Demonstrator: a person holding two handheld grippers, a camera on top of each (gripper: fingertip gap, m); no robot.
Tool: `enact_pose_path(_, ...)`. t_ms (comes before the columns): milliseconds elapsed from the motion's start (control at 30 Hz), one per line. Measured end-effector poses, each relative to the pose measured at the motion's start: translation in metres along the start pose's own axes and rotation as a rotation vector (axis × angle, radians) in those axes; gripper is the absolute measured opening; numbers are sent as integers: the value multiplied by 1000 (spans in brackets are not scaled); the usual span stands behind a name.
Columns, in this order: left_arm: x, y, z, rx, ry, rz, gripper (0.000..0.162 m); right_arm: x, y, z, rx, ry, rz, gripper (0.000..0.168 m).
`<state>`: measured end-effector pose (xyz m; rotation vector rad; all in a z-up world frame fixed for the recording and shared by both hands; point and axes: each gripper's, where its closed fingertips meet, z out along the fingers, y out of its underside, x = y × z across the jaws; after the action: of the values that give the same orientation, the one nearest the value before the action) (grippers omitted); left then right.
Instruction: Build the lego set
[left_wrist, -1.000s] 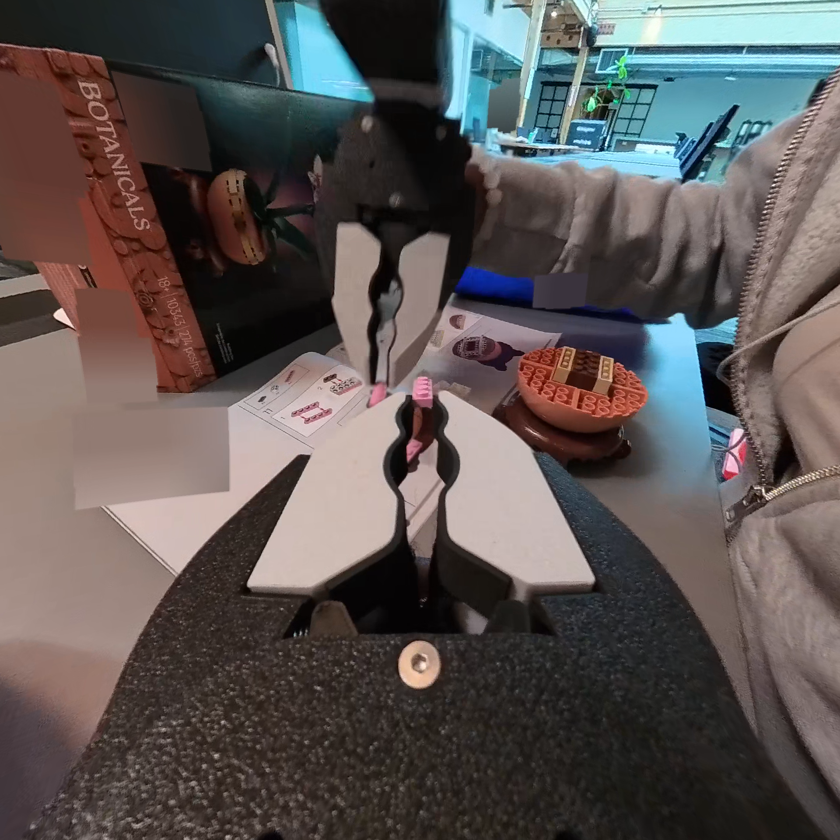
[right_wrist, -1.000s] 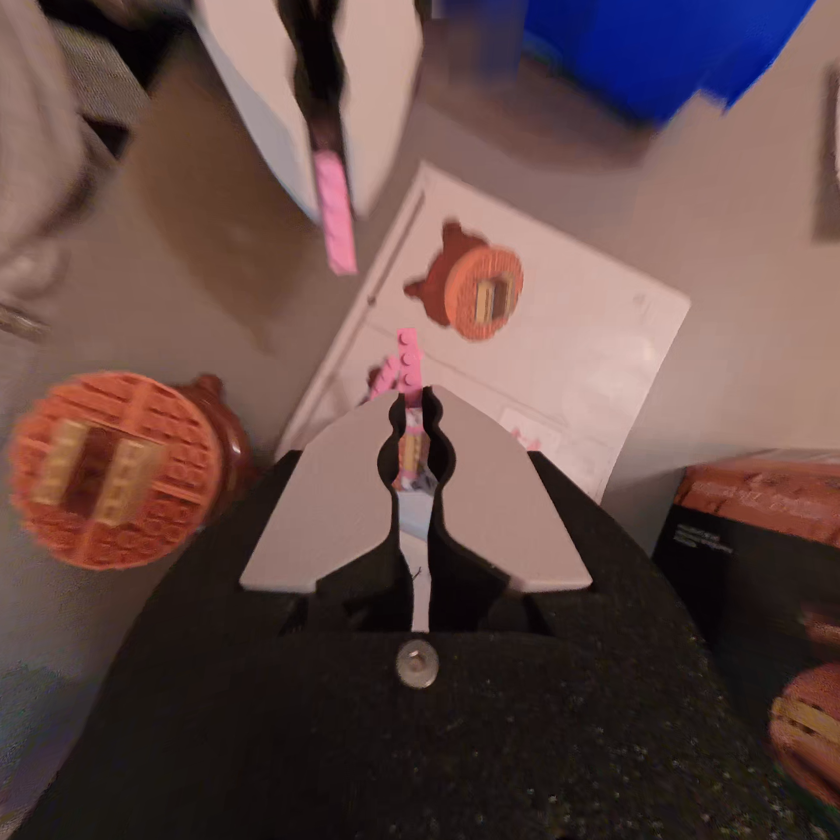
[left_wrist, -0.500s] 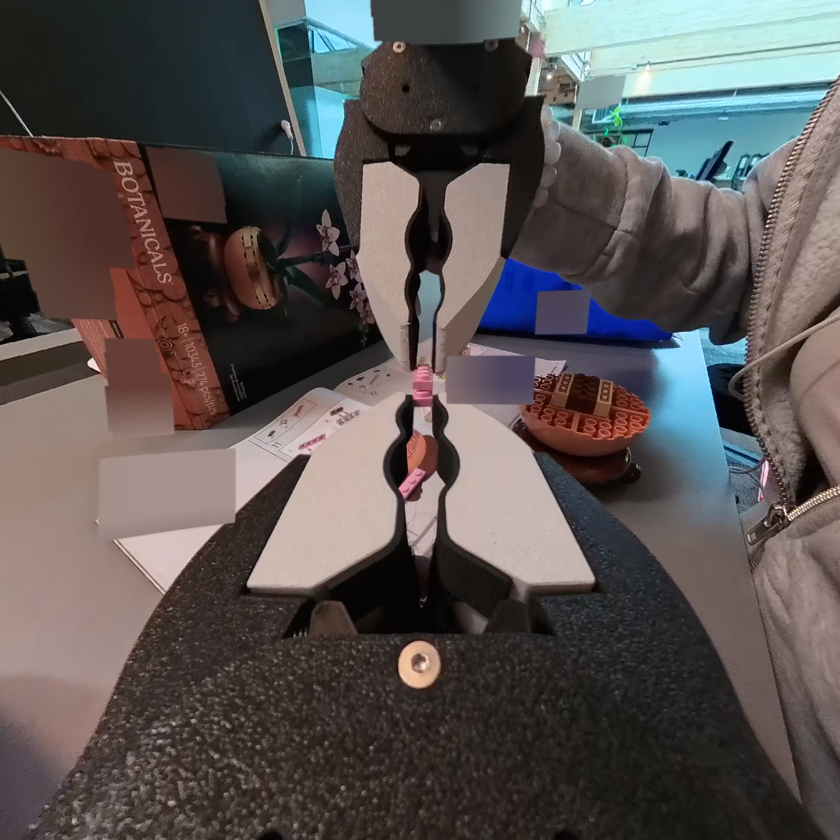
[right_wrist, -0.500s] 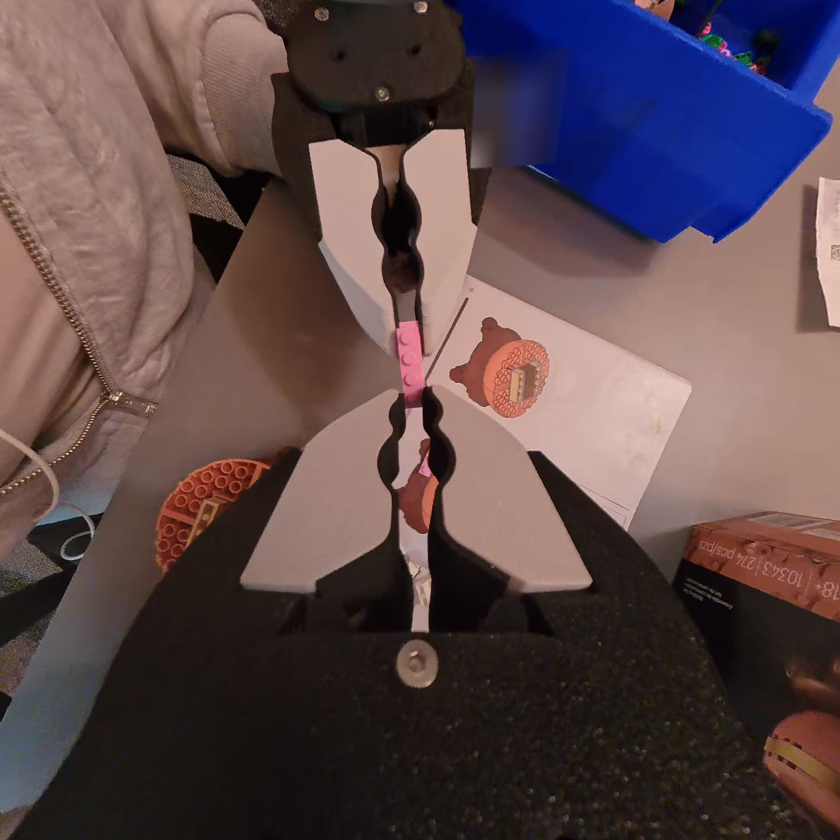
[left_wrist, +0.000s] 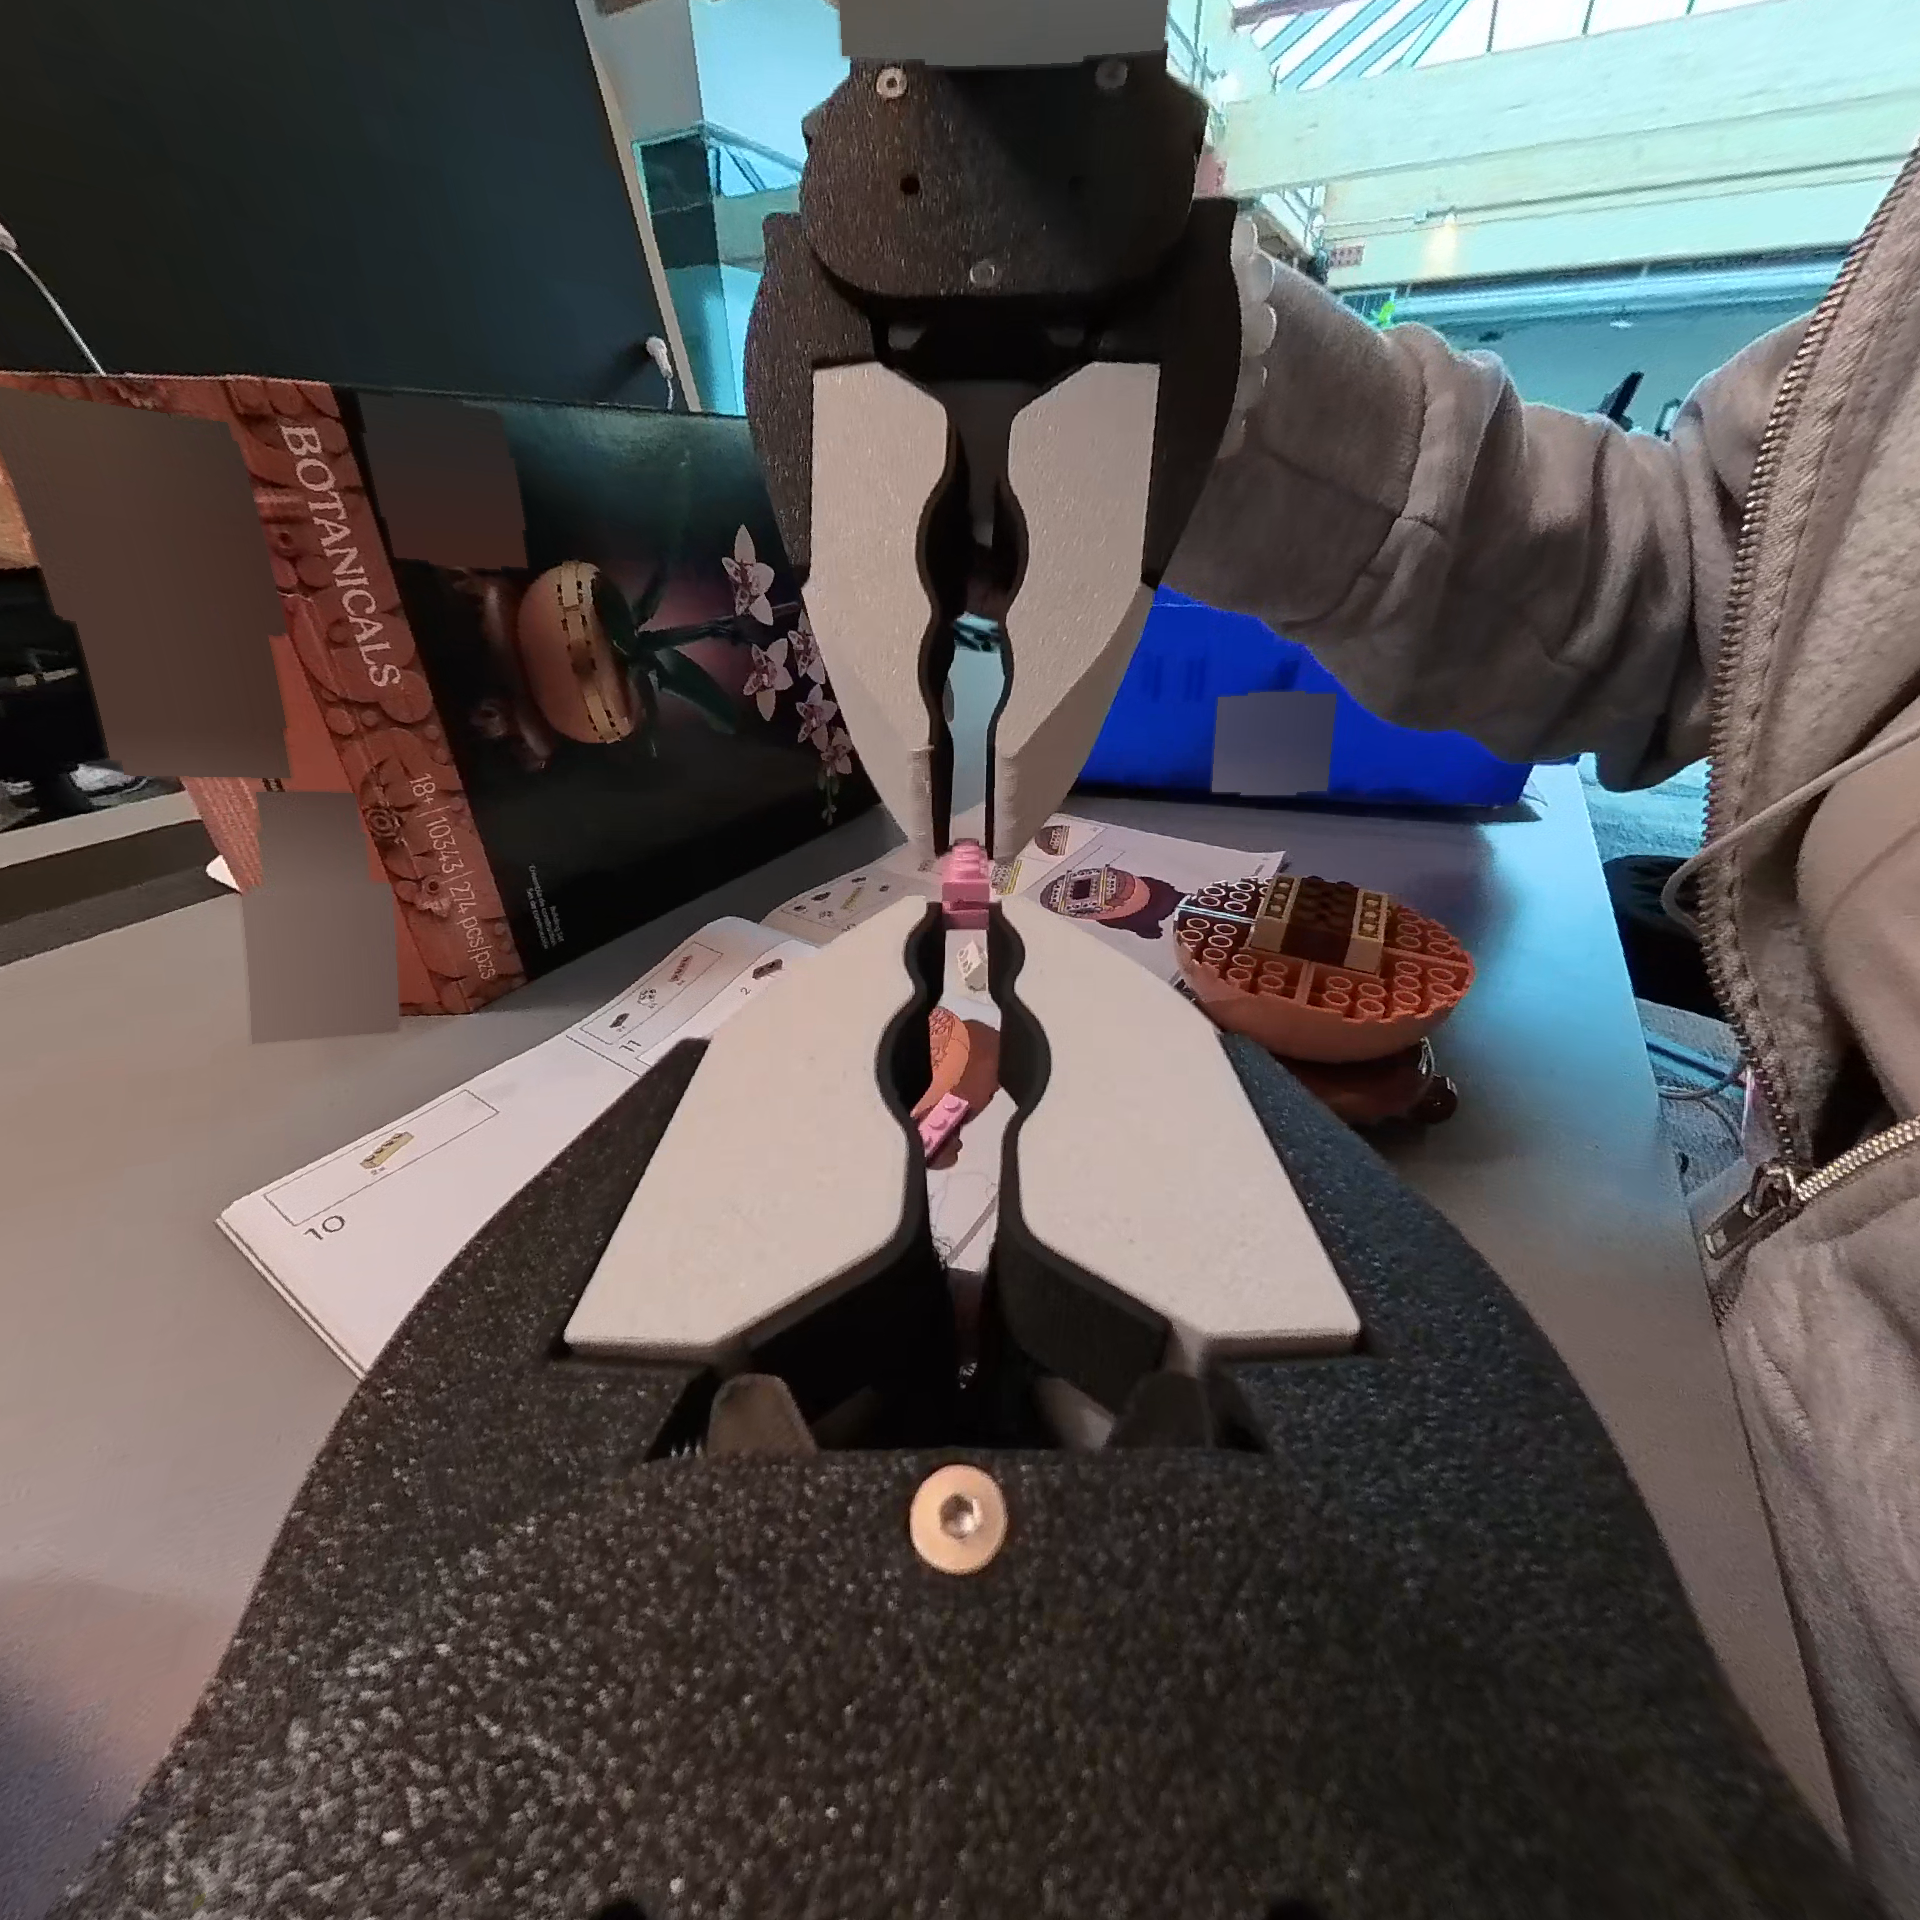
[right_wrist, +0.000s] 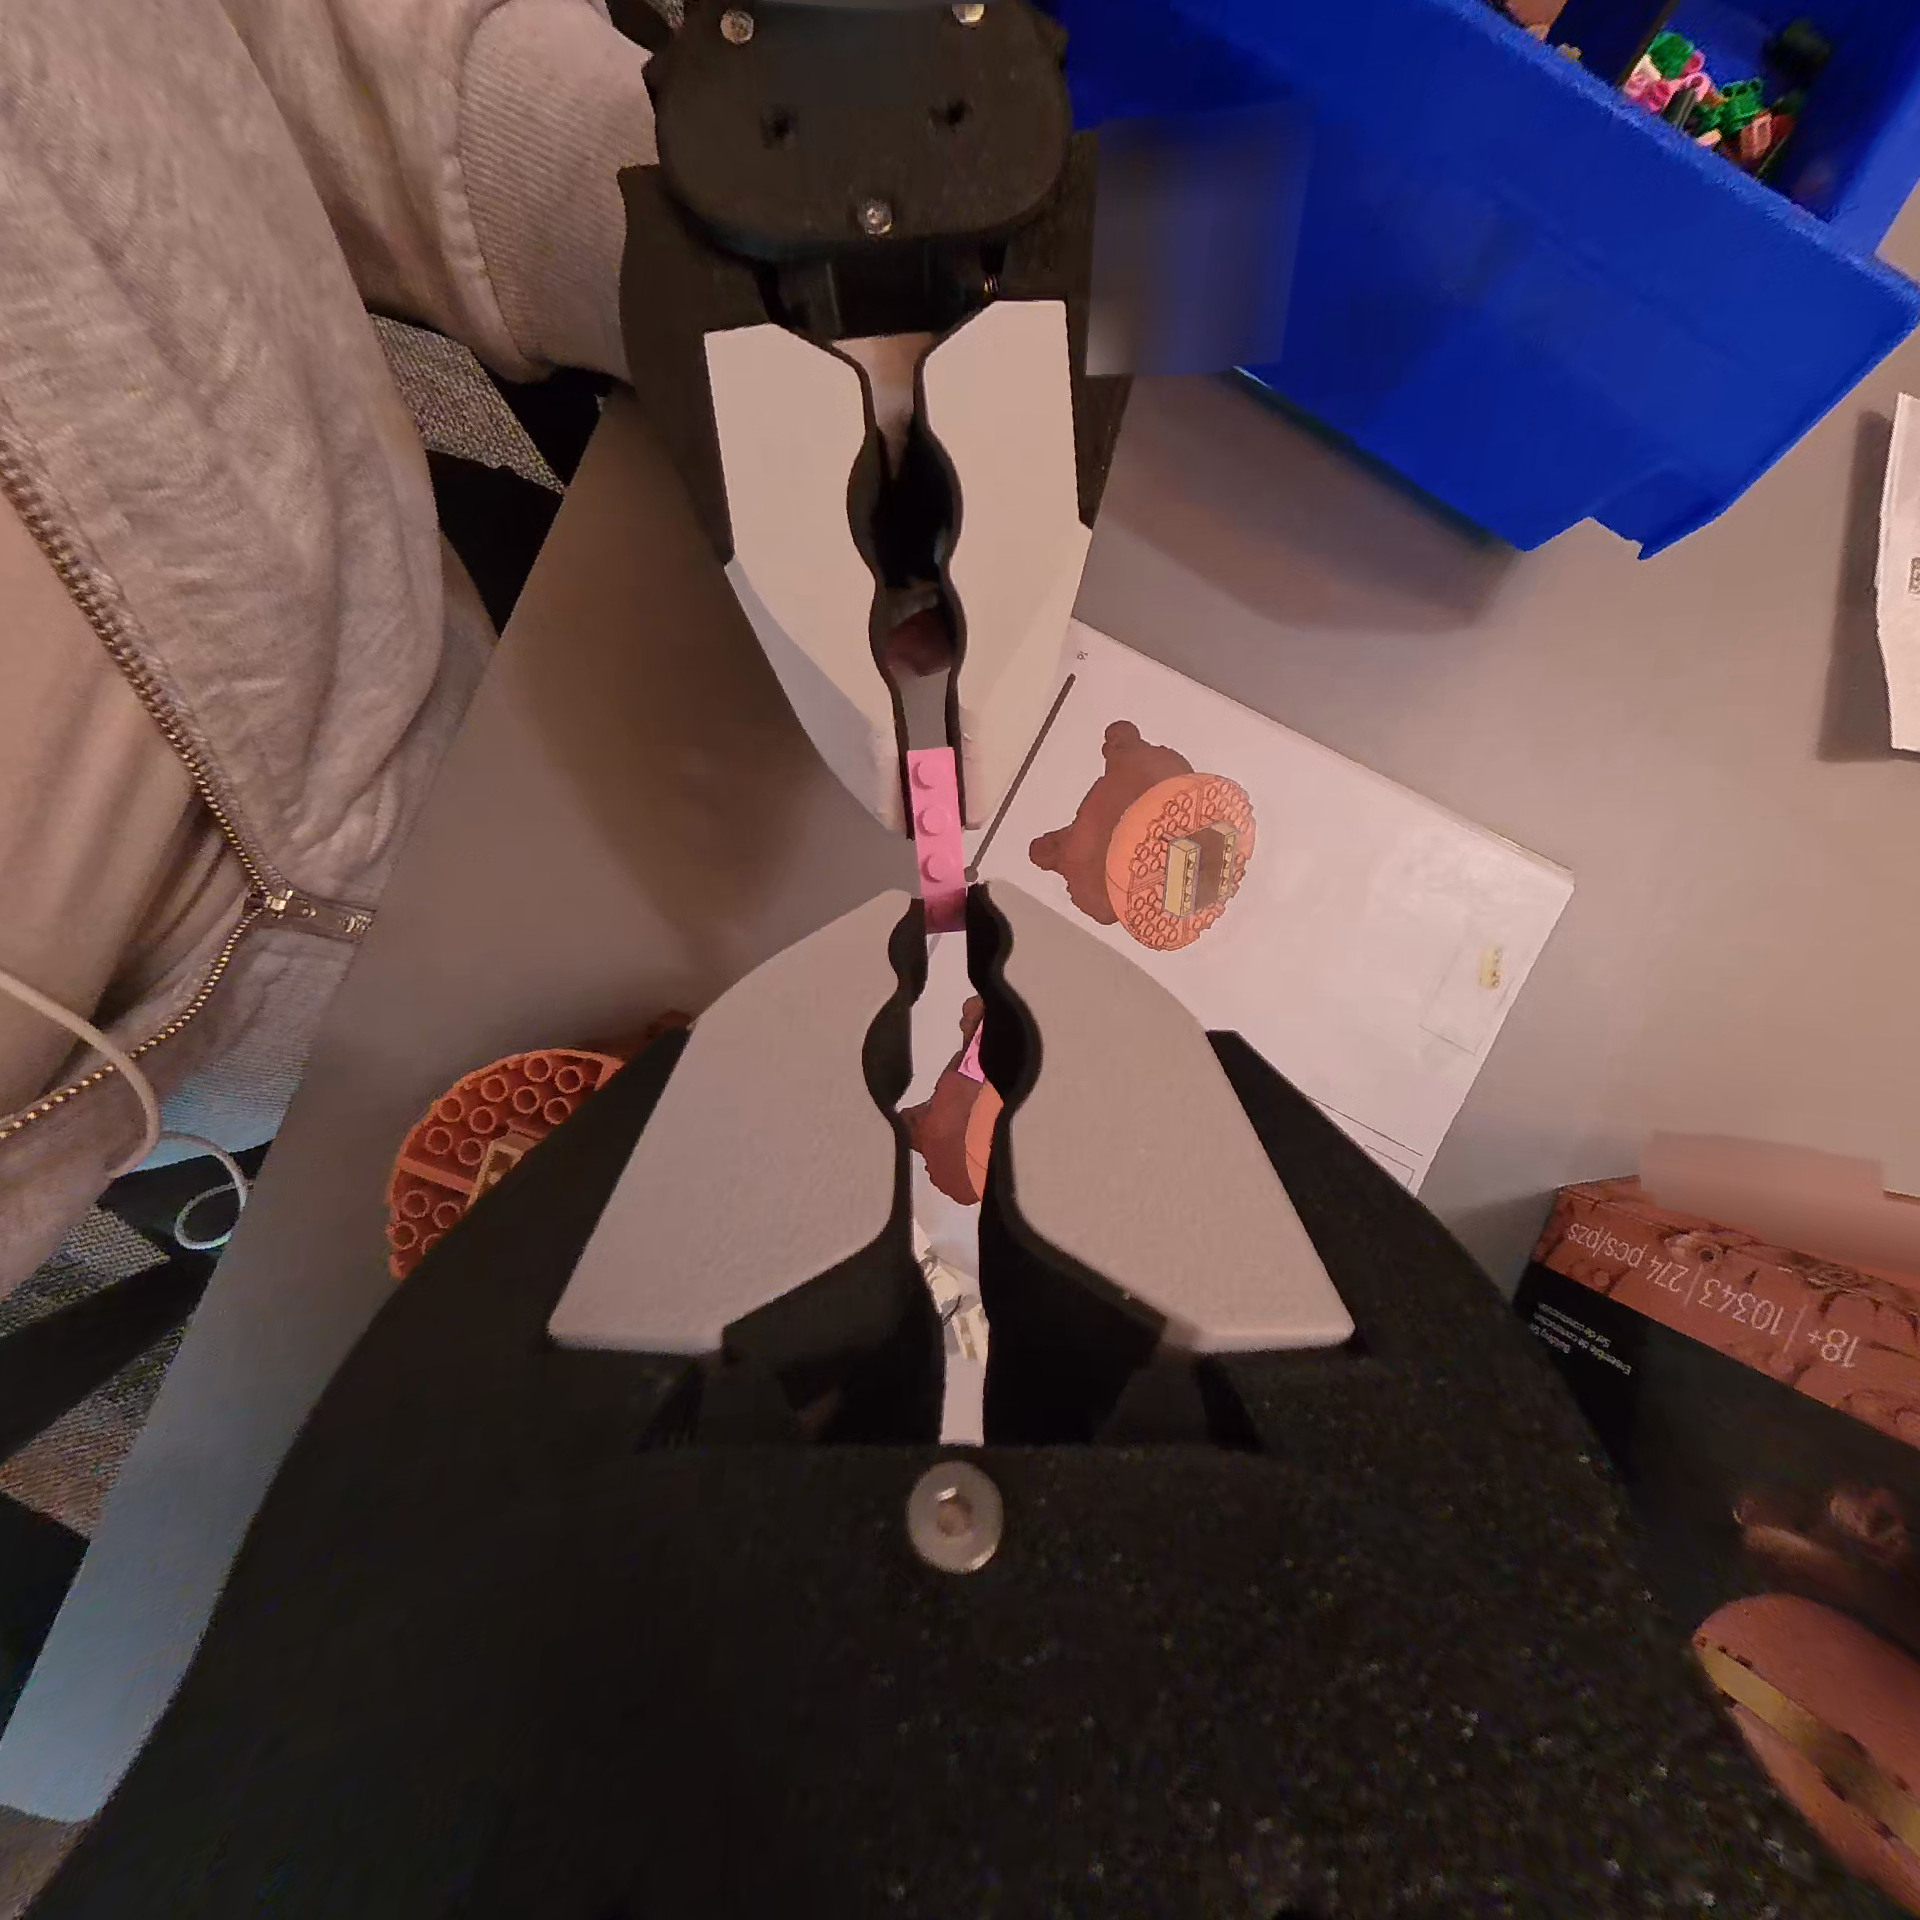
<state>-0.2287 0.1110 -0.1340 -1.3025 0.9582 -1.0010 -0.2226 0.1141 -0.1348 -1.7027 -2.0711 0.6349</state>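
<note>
Half a second ago the two tongs were already tip to tip above the booklet; since then they have held that pose with little shift, and the pink piece between them sits much as it did. A second ago the right wrist view was smeared with motion and the tips were apart, each with its own pink piece.

The left tongs are narrowed on the small pink studded lego plate, which juts out past their tips. In the right wrist view the same plate runs lengthwise, one end pinched in the left tongs and the other end reaching the tips of the right tongs, which are drawn close around it. In the left wrist view, the right tongs hang tip-down just above the plate's studs; whether they press on it there cannot be told.

Below lies the open white instruction booklet on the grey table. The round orange-brown lego base with tan bricks on a dark brown stand sits just to the right of it in the left wrist view. The dark set box with an orange side stands behind, and the blue plastic bin beyond. A grey fleece sleeve reaches to the right tongs.
</note>
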Motion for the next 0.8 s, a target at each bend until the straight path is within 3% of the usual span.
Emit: enact_pose_path(800, 2, -8, -3, 74, 5, -14, 7, -1, -7, -4, -27, 7, 11, 9)
